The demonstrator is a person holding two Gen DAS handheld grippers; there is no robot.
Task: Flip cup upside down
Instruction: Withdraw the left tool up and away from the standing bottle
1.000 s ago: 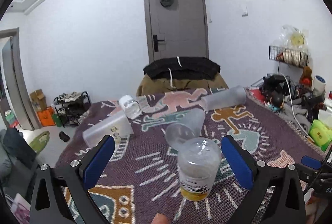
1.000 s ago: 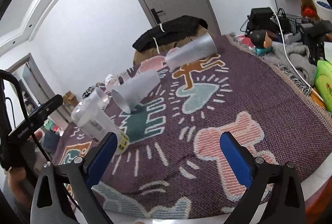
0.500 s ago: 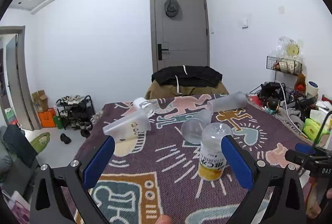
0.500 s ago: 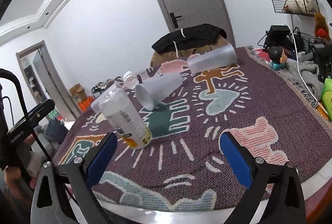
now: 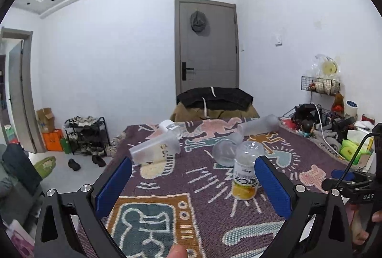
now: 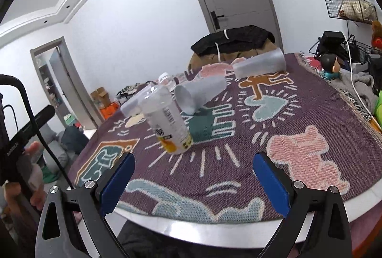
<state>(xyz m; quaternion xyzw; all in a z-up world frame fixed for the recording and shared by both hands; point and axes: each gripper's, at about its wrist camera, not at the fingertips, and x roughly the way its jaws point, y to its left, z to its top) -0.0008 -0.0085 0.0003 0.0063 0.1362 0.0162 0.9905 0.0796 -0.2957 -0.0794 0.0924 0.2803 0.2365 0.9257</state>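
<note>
Left gripper (image 5: pixel 192 185): fingers spread wide, holding nothing, above table (image 5: pixel 167 217).
Labelled cup (image 5: pixel 246 172): standing base-up on patterned cloth, just inside right finger.
Frosted cups: 3 lying on sides behind it.
Right gripper (image 5: pixel 353 182): partly visible, far right edge.

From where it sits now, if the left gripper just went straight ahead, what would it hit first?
Probably nothing soon: the open left gripper points over the patterned purple tablecloth. The upside-down clear plastic cup with the yellow label stands just inside its right finger; depth is unclear.
</note>
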